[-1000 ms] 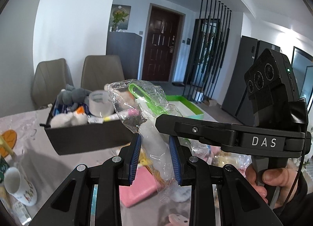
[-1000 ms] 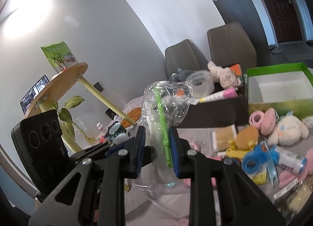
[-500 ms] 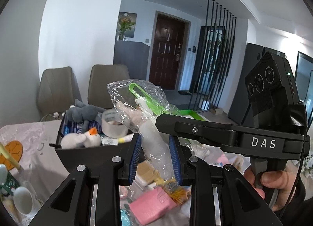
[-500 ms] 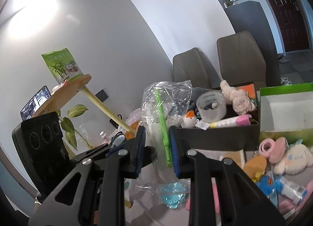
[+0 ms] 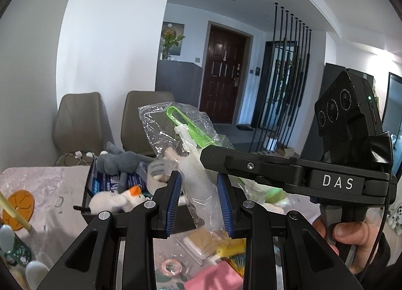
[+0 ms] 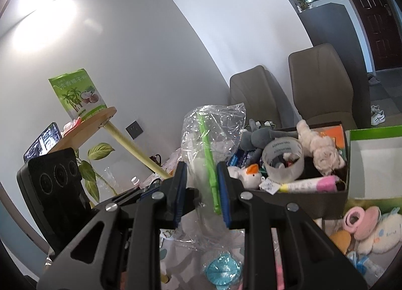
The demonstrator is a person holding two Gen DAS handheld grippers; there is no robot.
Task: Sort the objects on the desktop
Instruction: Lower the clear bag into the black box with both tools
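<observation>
Both tongs, left (image 5: 198, 199) and right (image 6: 202, 190), pinch one crinkled clear plastic bag (image 5: 176, 129) holding a slim green comb (image 6: 207, 149), above a black box (image 6: 301, 199) of plush toys.

**A head count of the clutter**

Two grey chairs (image 5: 83, 124) at the wall. One black box (image 6: 301, 199), one green-rimmed box (image 6: 371, 134). One tape roll (image 6: 282, 159). One clear bag (image 5: 198, 189) holding one green comb (image 5: 191, 129).
</observation>
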